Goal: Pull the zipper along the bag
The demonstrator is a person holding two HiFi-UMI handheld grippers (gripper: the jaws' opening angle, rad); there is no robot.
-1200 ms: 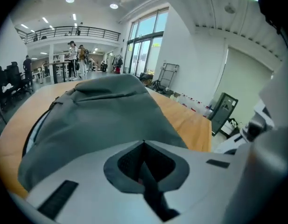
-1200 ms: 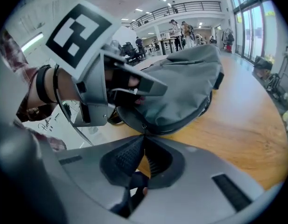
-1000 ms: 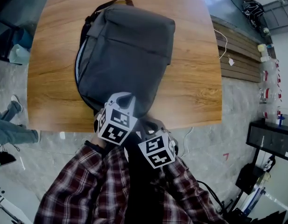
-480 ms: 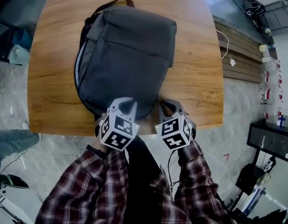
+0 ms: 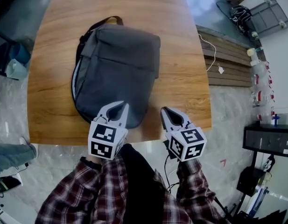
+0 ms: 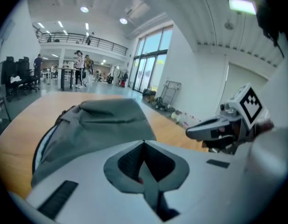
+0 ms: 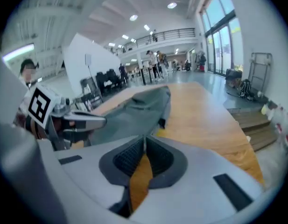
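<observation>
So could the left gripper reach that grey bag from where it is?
Probably yes: the left gripper hangs at the near end of the bag, nothing between, though its jaws are shut.

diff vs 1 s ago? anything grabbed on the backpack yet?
The right gripper swung out from beside the left gripper to the person's right. It is now over the wooden table, beside the grey backpack. Nothing was grabbed or let go: both grippers' jaws are shut with nothing between them. The left gripper stays at the backpack's near end, and the backpack has not moved on the table.
</observation>
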